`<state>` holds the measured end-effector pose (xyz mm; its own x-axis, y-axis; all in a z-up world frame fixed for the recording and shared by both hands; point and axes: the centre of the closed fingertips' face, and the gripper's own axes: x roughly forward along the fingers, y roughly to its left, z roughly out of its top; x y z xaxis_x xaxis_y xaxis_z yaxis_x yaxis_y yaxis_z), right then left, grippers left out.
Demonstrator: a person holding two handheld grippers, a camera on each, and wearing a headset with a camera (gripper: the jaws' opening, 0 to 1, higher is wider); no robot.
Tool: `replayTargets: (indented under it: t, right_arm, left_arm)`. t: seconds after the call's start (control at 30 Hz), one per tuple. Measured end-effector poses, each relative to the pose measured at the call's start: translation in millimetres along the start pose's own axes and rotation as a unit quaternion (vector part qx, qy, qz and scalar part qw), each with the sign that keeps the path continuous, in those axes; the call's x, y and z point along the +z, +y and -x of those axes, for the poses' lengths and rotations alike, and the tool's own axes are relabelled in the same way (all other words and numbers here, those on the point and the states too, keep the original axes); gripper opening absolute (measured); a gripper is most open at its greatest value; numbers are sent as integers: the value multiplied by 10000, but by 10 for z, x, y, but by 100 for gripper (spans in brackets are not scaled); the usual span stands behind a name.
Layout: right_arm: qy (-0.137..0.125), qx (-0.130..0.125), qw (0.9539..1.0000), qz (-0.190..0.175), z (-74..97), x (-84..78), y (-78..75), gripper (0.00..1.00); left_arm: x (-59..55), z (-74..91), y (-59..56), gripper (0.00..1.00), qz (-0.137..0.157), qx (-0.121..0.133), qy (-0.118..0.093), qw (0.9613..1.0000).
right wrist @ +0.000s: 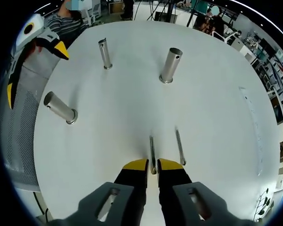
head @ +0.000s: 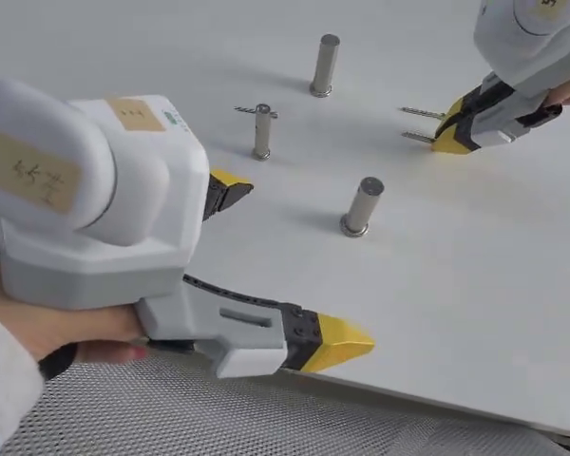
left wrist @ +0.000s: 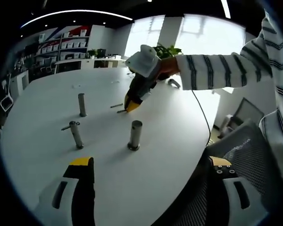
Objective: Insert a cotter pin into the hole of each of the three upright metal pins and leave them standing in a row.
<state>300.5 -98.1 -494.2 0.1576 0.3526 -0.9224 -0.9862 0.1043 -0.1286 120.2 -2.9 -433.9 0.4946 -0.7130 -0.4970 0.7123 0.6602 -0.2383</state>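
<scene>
Three metal pins stand upright on the white worktop, well apart from one another, in a loose triangle and not in a row. The far pin stands deepest in. The slim pin is to its left and nearer. The near pin is closest to the worktop's near edge. Each is a grey steel cylinder on a small flanged foot.

There are three cotter pins, all thin and silvery. The fitted cotter pin runs crosswise through the top of the slim pin, with its ends sticking out on both sides. The held cotter pin and the loose cotter pin lie side by side, farther from the near edge than the near pin.

The right gripper has its jaws pressed together on the end of the held cotter pin, whose free end points towards the metal pins. Whether it rests on the worktop cannot be told. The loose cotter pin lies flat just beside the jaws, apart from them.

The left gripper is over the near edge with its jaws spread wide and nothing between them.
</scene>
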Motion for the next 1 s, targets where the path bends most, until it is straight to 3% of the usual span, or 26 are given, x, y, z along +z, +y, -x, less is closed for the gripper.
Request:
replayTargets:
  t: [0.4, 0.47, 0.7, 1.0]
  right_arm:
    - [375, 292, 9985, 278, -16, 9, -6, 0]
    - [431, 246, 9960, 740, -20, 14, -13, 0]
    - [487, -42, 9975, 503, -69, 0, -76, 0]
    - [316, -133, 9990, 275, -87, -15, -115, 0]
  left_arm:
    - [-6, 36, 13, 95, 2, -44, 87, 10000]
    - [-4, 39, 15, 94, 0, -38, 98, 9999]
    - [47, 49, -12, 93, 47, -61, -13, 10000]
    - [54, 84, 25, 89, -112, 37, -35, 9999]
